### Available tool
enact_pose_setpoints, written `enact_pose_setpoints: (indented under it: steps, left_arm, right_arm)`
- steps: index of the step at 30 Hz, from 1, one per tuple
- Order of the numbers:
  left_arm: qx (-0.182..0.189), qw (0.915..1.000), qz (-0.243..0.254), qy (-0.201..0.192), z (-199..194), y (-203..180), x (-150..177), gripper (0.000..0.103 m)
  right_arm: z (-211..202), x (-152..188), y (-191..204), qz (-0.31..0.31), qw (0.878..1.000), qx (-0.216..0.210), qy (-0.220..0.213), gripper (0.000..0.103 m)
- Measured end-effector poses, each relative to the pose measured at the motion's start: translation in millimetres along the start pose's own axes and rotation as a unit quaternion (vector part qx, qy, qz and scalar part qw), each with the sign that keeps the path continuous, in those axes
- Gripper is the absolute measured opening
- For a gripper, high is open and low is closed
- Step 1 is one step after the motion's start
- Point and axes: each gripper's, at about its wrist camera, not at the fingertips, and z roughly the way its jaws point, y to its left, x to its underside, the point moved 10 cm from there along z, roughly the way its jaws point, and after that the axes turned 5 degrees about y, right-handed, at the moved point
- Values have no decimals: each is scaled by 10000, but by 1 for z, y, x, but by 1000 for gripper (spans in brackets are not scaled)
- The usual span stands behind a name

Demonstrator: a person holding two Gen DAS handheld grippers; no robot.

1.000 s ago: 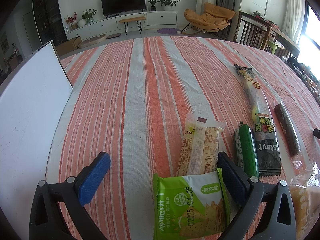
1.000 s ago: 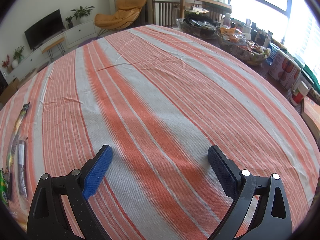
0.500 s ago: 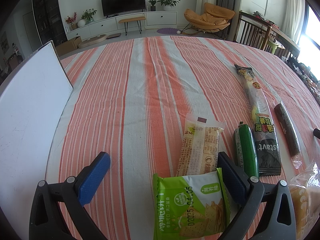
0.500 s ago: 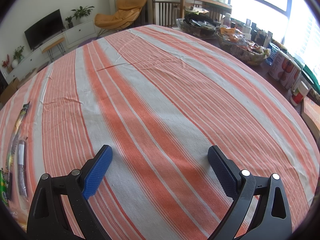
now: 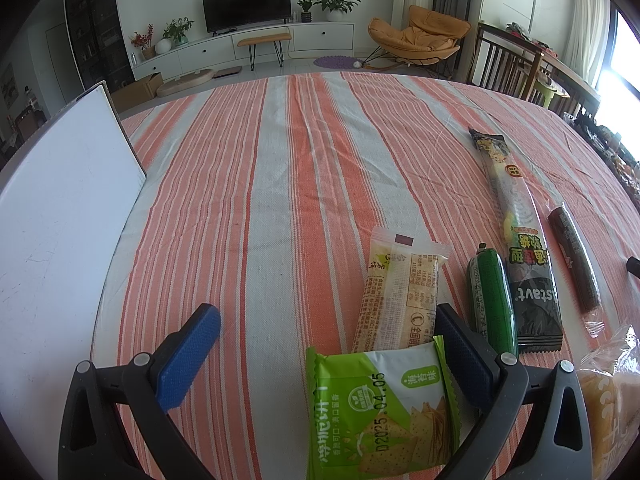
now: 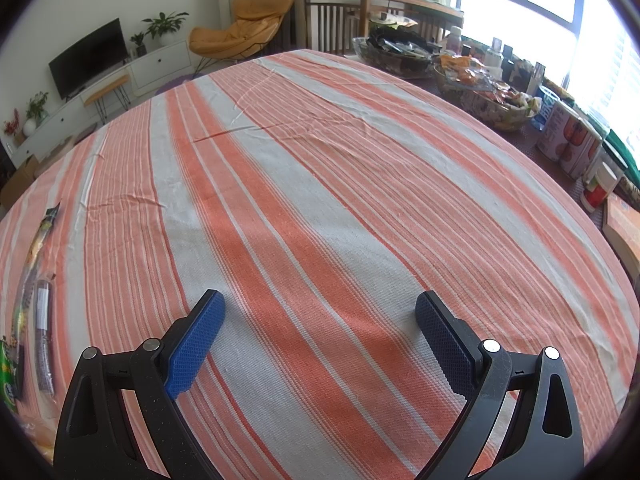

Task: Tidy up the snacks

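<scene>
Snacks lie in a loose row on the striped desk (image 5: 280, 184), toward its near right part in the left wrist view. Nearest is the green cracker packet (image 5: 380, 412), flat, its print upside down to the camera, sitting low between the fingers of the left gripper (image 5: 328, 340), which is spread wide and empty. Just beyond, touching or slightly tucked under the packet's far edge, is a pale biscuit bar (image 5: 400, 292), long axis running away from the camera with a slight lean to the right. Beside it lie a green sausage stick (image 5: 490, 300), a long dark wafer pack (image 5: 516, 240) and a thin brown stick (image 5: 572, 258), all pointing roughly away and fanned a little leftward at their far ends. A white board (image 5: 68, 208) lies at the left.

The right gripper (image 6: 320, 340) is likewise spread and empty, over bare cloth, with the snacks at its far left edge.

Likely the first pick is the cracker packet: lower the left gripper, pinch across the short width near an edge seal, and lift without dragging the biscuit bar.
</scene>
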Motion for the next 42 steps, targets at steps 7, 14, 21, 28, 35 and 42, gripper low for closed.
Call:
enact_pose_setpoints:
  steps: [7,14,21,28,35,42]
  left_arm:
    - [2,10000,0,0,0,0,0,103]
    - [113,9991,178,369,-3,-1,10,103]
    - [1254,9912,-322,274,-70,7,17,102]
    - [1149,9915,403,449,-66,-23,6,99]
    - [666,9915,910,648,-42,-21,28,97]
    - [570,9922,938,589,-30,-17,27,50]
  right_arm:
    - [0,0,0,-3,10000,-2,4,98]
    - [0,0,0,-3,10000,-3,4,98]
    - [-27,22,8,-293,9953,-654,654,94]
    - [-128,82,123,-936,9523,-2554,1383,96]
    - [-121,138,179,-1905,9556,-1723,1445,96]
    - [-116,144,173,-2015,9596,-1581,1163,77]
